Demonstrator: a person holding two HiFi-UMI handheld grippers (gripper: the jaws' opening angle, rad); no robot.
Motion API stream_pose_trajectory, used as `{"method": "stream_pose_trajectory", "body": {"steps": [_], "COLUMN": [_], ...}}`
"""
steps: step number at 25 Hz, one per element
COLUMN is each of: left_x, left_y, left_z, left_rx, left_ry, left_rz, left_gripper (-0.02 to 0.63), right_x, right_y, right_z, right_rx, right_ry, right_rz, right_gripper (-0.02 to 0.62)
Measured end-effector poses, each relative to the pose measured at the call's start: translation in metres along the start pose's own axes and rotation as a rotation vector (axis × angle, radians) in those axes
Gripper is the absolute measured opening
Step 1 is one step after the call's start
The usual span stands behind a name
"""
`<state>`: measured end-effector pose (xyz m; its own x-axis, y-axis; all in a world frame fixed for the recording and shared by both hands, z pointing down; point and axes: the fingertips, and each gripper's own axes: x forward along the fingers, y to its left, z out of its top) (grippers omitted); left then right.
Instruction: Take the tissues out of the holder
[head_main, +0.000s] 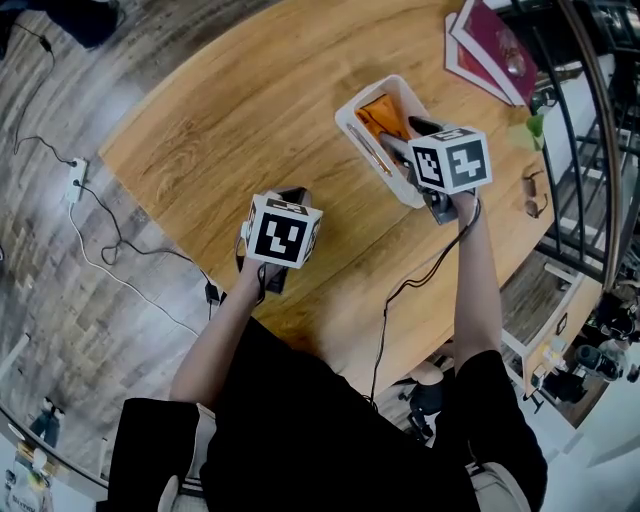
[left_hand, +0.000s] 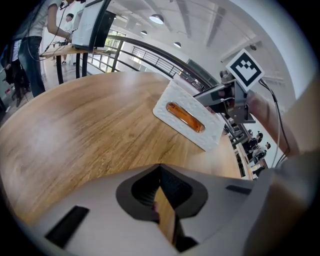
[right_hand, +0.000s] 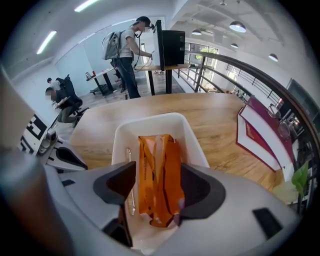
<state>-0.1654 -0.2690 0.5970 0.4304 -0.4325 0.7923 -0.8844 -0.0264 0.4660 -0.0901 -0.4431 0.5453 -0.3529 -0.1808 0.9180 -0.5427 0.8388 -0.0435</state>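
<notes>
A white tissue holder (head_main: 350, 108) lies tipped on the round wooden table (head_main: 230, 110), its open underside toward me. An orange tissue pack (head_main: 381, 119) lies inside it. In the right gripper view the pack (right_hand: 159, 172) runs down between my jaws, inside the holder's rim (right_hand: 150, 119). My right gripper (right_hand: 152, 220) (head_main: 400, 145) is shut on the pack's crumpled near end. The left gripper view shows the holder's slotted top (left_hand: 187, 117), orange visible in the slot. My left gripper (head_main: 290, 197) (left_hand: 162, 200) is shut and empty, low over the table to the holder's left.
Dark red books (head_main: 490, 45) (right_hand: 262, 135) lie at the far right of the table. Glasses (head_main: 533, 192) rest near the right edge, beside a metal railing (head_main: 585, 130). Cables trail on the floor (head_main: 90, 250). People work at desks (right_hand: 127, 50) in the background.
</notes>
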Motion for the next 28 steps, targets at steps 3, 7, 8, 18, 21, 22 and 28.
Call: {"method": "stream_pose_trajectory", "body": {"steps": [3,7,8,18,21,22,28], "left_x": [0.001,0.006,0.007,0.007,0.009,0.009,0.009], "left_y": [0.001,0.003,0.003,0.001,0.000,0.001,0.003], "left_z": [-0.001,-0.004,-0.004,-0.005,-0.007,-0.008,-0.011], "left_rx": [-0.006,-0.007,-0.008,-0.014,-0.016,-0.017,-0.020], "left_ry": [0.006,0.016,0.014,0.025,0.024,0.023,0.023], "left_rz": [-0.008,-0.015,-0.016,-0.025,-0.027,-0.026,-0.021], "left_gripper": [0.011,0.011,0.011,0.011,0.011,0.011,0.011], "right_x": [0.007,0.014,0.015,0.015,0.016,0.016,0.015], "right_y": [0.000,-0.003,-0.004,-0.009,-0.009,-0.009,-0.010], "right_z": [-0.002,-0.007,-0.008,-0.011,-0.013,-0.014,-0.014], "right_rx": [-0.012,-0.028,-0.030,-0.077,-0.095,-0.100,-0.115], "right_ry": [0.041,0.083,0.091,0.135,0.148,0.152,0.156], "right_rz": [-0.001,-0.018,-0.022,-0.053,-0.056,-0.058,-0.074], "right_gripper": [0.288,0.253,0.238,0.109,0.077,0.064,0.015]}}
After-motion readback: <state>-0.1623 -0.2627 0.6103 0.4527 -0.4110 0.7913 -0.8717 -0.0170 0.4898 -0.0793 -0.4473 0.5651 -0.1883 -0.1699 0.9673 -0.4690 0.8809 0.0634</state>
